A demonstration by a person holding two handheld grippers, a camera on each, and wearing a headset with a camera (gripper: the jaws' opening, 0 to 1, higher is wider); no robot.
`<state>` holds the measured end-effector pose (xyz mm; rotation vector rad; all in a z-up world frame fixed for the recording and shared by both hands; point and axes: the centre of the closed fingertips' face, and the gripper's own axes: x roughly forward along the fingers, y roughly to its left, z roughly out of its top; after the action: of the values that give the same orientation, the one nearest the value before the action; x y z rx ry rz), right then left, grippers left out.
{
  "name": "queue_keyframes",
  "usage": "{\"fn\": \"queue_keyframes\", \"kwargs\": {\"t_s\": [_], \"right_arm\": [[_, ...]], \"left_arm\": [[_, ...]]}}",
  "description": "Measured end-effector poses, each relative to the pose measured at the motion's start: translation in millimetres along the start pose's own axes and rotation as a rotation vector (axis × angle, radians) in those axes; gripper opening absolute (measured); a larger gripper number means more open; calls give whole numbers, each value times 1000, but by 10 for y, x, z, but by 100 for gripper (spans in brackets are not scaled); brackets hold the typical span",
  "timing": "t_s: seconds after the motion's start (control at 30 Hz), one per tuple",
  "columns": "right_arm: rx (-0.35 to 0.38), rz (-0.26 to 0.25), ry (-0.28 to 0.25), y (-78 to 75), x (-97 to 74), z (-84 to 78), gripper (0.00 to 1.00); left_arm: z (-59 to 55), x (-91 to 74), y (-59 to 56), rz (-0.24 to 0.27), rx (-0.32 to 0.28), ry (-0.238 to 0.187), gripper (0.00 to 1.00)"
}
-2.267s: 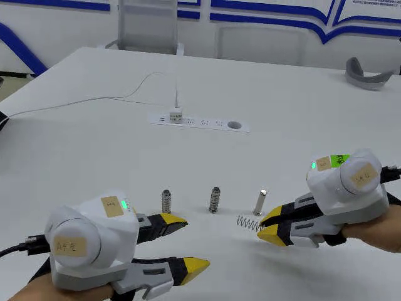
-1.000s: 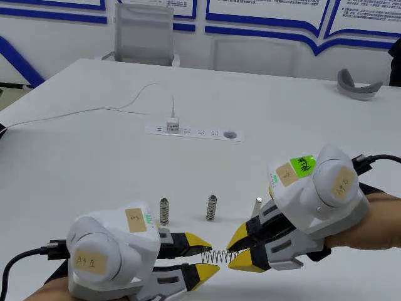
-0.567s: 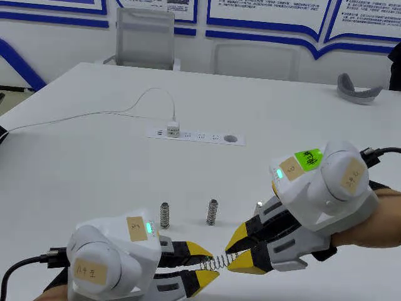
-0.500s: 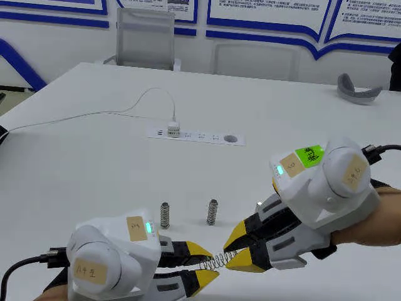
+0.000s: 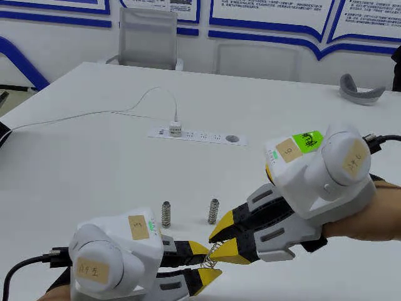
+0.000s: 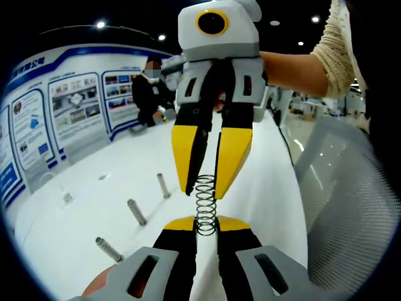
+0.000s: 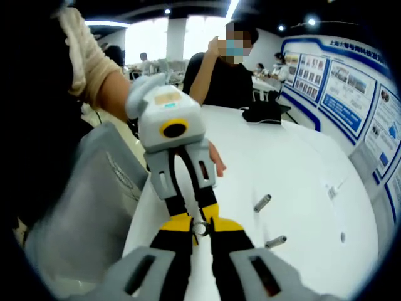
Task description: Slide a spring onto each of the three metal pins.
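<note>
A small steel spring (image 5: 211,253) is held off the white table (image 5: 81,163), stretched between both grippers. My left gripper (image 5: 210,261) is shut on its near end, seen clearly in the left gripper view at the left gripper (image 6: 205,227). My right gripper (image 5: 214,246) is shut on the other end of the spring (image 6: 205,204). In the right gripper view the spring (image 7: 200,230) shows end-on as a ring. Two pins carrying springs (image 5: 166,214) (image 5: 213,211) stand just beyond. A bare pin (image 6: 163,185) stands near them; the right gripper hides it in the head view.
A white power strip (image 5: 200,136) with a plugged charger (image 5: 175,130) and a thin cable (image 5: 113,113) lies mid-table. A grey curved object (image 5: 360,88) rests at the far right. A chair (image 5: 147,34) stands behind the table. A seated person (image 7: 232,69) is at another table.
The right gripper has moved left and down toward the left gripper. Their yellow tips are now almost touching, and less of the spring shows between them.
</note>
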<state>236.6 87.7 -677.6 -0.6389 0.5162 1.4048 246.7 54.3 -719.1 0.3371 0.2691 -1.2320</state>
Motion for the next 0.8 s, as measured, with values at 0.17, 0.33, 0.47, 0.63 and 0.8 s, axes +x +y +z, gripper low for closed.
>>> {"fn": "queue_keyframes", "kwargs": {"t_s": [0.17,0.33,0.47,0.63,0.8], "right_arm": [[16,-25,-28,-37,21,47,12],[58,-49,-57,-85,0,60,17],[85,-63,-85,-107,-28,69,16],[107,-74,-101,-121,-14,54,15],[127,-81,-135,-127,-3,86,13]], "left_arm": [[2,-21,38,17,-52,-26,11],[1,-41,69,35,-105,-53,11],[1,-60,88,43,-121,-61,11],[24,-69,114,51,-133,-74,11],[50,-69,102,47,-135,-82,11]]}}
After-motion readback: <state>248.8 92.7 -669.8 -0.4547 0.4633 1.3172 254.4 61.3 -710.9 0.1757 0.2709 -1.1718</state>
